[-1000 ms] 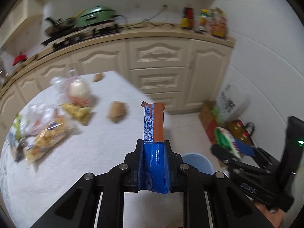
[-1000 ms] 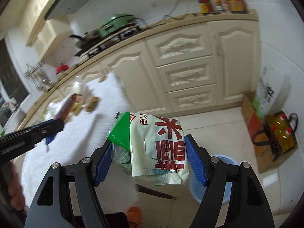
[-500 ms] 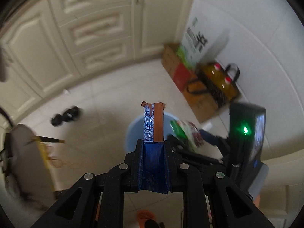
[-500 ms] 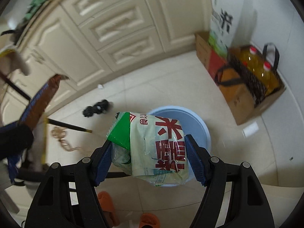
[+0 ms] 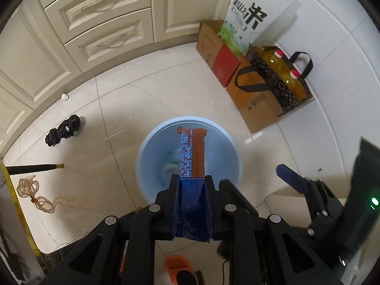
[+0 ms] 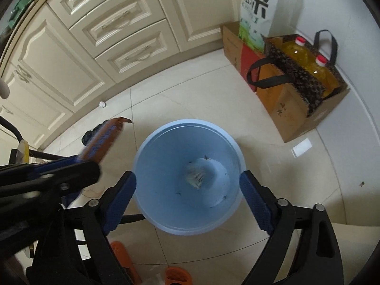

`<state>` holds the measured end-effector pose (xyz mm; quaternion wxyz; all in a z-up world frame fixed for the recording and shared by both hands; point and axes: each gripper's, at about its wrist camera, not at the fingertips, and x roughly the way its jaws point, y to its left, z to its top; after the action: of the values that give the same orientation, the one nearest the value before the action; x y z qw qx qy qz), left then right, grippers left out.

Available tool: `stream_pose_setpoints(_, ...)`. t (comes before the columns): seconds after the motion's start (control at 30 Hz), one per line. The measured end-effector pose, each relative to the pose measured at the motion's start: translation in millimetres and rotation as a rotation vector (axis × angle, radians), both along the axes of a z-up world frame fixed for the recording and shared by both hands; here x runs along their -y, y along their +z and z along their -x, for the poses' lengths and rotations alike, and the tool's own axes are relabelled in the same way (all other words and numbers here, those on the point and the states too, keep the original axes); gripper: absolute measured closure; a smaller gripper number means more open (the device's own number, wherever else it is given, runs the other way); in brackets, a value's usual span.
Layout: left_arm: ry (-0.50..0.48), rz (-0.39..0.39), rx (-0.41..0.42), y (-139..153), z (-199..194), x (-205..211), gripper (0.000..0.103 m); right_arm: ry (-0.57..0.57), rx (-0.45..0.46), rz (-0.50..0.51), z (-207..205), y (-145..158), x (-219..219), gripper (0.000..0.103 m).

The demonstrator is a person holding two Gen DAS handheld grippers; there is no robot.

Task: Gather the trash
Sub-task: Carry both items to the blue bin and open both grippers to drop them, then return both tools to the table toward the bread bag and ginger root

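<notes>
Left gripper point(image 5: 192, 182) pinches wrapper point(image 5: 192, 153), long axis pointing forward, tip directly above the blue bin point(image 5: 152, 147). Right gripper point(image 6: 187, 190) spread wide, empty, over the same bin.

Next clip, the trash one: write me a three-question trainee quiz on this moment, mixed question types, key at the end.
1. True or false: the right gripper is shut on a food bag.
2. What does the left gripper hold? A) a white paper ball B) an orange-and-blue wrapper C) an oil bottle
3. Fill in: the wrapper hangs above the light blue ____.

Key:
1. False. It is open and holds nothing, above the bin.
2. B
3. bin; some trash already lies at its bottom.
</notes>
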<state>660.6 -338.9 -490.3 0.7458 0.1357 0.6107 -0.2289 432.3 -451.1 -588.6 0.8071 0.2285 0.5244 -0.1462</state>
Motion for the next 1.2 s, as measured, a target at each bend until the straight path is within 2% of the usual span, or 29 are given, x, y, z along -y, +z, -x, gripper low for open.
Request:
stream_pose_setpoints(0.13,-0.005,0.027,0.012,13.1,10.7,6.7,0.082,-0.012,0.002,0.004,6.9,8.8,1.3,0.008)
stream_pose_setpoints(0.3,-0.012,0.036,0.049,37.1,25.0,6.3,0.062,-0.037,0.033,0.007,20.1,34.3,3.0,0.008)
stream_pose_setpoints(0.37,-0.003,0.048,0.064,51.7,32.1,4.0,0.059,-0.038,0.05,0.007,23.7,45.9,2.0,0.008)
stream_pose_setpoints(0.47,0.01,0.052,0.127,87.7,52.2,-3.6,0.057,-0.035,0.092,0.017,30.7,73.7,-4.2,0.008)
stream_pose_setpoints(0.6,0.035,0.074,0.233,138.2,81.5,-18.2,0.048,-0.006,0.181,0.046,42.9,130.8,-20.4,0.008)
stream_pose_setpoints(0.73,0.105,0.13,0.359,204.8,118.5,-61.1,0.041,0.053,0.271,0.086,48.7,187.8,-47.4,0.006)
stream_pose_setpoints(0.8,0.134,0.155,0.42,235.1,134.9,-90.5,0.032,0.098,0.322,0.107,50.3,218.5,-67.2,0.002)
stream_pose_setpoints(0.93,0.163,0.198,0.562,297.0,170.6,-158.3,0.017,0.2,0.404,0.136,47.5,268.8,-111.6,0.001)
stream_pose_setpoints(1.07,0.19,0.184,0.68,332.0,191.5,-223.0,0.012,0.311,0.464,0.168,35.7,307.4,-162.4,0.0)
stream_pose_setpoints(1.13,0.217,0.182,0.709,339.9,195.7,-257.0,0.008,0.366,0.477,0.178,24.7,319.0,-189.0,0.0)
stream_pose_setpoints(1.2,0.25,0.143,0.752,336.3,202.9,-289.4,0.008,0.423,0.474,0.188,8.5,327.6,-217.8,0.0)
